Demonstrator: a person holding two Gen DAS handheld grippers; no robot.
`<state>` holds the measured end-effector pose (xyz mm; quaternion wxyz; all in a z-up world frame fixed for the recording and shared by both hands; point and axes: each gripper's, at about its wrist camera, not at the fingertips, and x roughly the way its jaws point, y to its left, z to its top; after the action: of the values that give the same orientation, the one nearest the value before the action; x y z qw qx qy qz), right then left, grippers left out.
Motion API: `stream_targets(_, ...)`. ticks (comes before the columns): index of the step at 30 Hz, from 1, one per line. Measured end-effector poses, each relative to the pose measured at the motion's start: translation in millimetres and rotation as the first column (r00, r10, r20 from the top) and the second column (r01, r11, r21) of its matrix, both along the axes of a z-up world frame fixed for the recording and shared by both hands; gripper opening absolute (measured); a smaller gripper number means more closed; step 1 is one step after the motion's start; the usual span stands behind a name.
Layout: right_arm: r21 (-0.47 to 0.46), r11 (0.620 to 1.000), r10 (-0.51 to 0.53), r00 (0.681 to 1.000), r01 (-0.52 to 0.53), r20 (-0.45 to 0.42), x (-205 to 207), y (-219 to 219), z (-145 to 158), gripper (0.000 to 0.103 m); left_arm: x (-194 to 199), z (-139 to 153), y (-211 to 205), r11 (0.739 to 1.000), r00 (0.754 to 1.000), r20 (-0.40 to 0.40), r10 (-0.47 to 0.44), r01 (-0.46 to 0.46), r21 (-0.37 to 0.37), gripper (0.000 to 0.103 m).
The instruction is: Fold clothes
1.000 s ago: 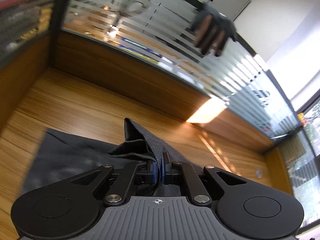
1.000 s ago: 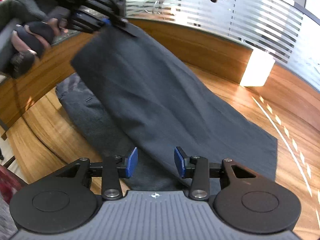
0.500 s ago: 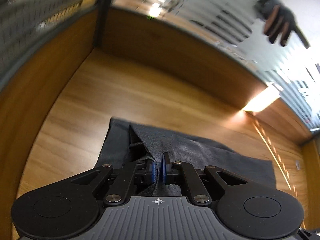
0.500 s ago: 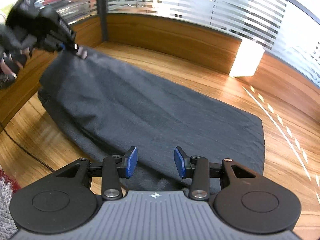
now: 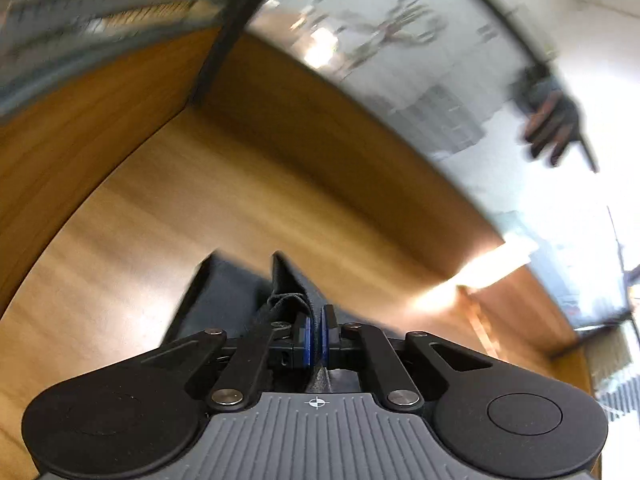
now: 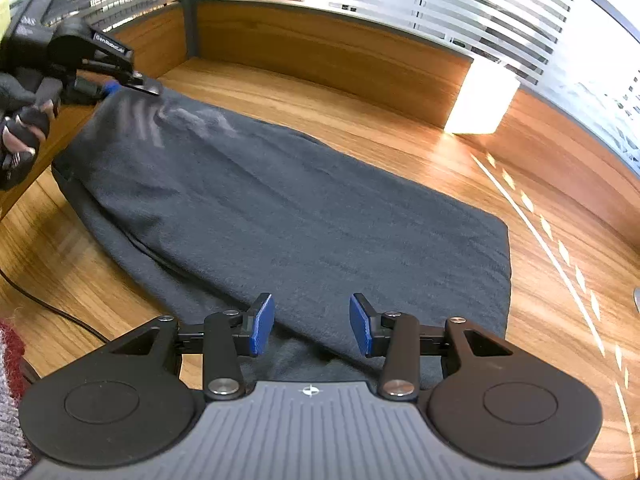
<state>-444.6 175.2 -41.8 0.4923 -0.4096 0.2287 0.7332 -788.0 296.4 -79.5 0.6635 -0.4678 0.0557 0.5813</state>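
Step in hand: laying a folded-over layer of the dark grey garment [image 6: 304, 216] flat onto the layer beneath; fold looks nearly set down.
Left gripper [image 5: 316, 338]: pressed together on a bunched corner of cloth, blue pads pinching the fabric; seen from the right wrist view at the far left edge of the garment, low over the wooden table [image 6: 360, 120].
Right gripper [image 6: 312, 324]: spread about halfway, nothing between the pads, hovering over the near edge of the garment.
Garment's place: spread across the middle of the table, far left corner lifted slightly in the pinch, right end lying flat with a straight edge.
Next move, by judgement: release of the corner once it lies even with the lower layer, then a smoothing or a fresh grip at the near edge for the next fold.
Fabric: soft, matte, felt-like knit; limp, drapes and creases easily.
Table: glossy wood grain, raised wooden rim, striped glass behind.
Stray item: thin black cable [image 6: 52, 308] at near left.
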Motion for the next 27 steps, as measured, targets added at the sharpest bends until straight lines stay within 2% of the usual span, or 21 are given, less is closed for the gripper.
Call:
stream_targets(2, 0.001, 1.0, 0.008, 1.0, -0.008, 0.003, -1, 2, 0, 0.047, 10, 16, -7, 0.997, 0.999, -0.039, -0.028, 0.031, 0.077, 0.006)
stream_targets(4, -0.002, 1.0, 0.019, 1.0, -0.018, 0.008, -4, 3, 0, 0.047, 19, 21, -10, 0.994, 0.991, -0.132, -0.031, 0.044, 0.098, 0.007)
stream_targets(8, -0.003, 0.999, 0.049, 0.999, -0.049, 0.016, -11, 7, 0, 0.047, 36, 28, -17, 0.989, 0.948, -0.316, -0.027, 0.073, 0.132, 0.014)
stream_targets(10, -0.002, 0.998, 0.063, 0.998, -0.063, 0.018, -14, 8, 1, 0.047, 33, 26, -22, 0.989, 0.939, -0.345, -0.011, 0.061, 0.136, 0.033)
stream_targets(11, -0.001, 0.998, 0.066, 0.998, -0.066, 0.018, -15, 9, 2, 0.047, 29, 25, -26, 0.989, 0.939, -0.345, -0.012, 0.061, 0.132, 0.046)
stream_targets(12, -0.001, 0.998, 0.068, 0.998, -0.068, 0.016, -15, 10, 2, 0.047, 26, 25, -30, 0.99, 0.94, -0.341, -0.015, 0.061, 0.125, 0.051)
stream_targets(19, 0.003, 0.997, 0.072, 0.997, -0.072, 0.014, -18, 11, 0, 0.048, 13, 25, -61, 0.994, 0.949, -0.312, -0.05, 0.078, 0.076, 0.055)
stream_targets(22, 0.002, 0.997, 0.075, 0.997, -0.075, 0.01, -19, 9, -2, 0.048, 16, 21, -80, 0.988, 0.936, -0.336, -0.106, 0.137, 0.069, 0.057)
stream_targets(27, -0.008, 0.996, 0.09, 0.996, -0.09, 0.013, -22, 3, -5, 0.048, 22, 3, -96, 0.973, 0.887, -0.42, -0.189, 0.227, 0.044, 0.06)
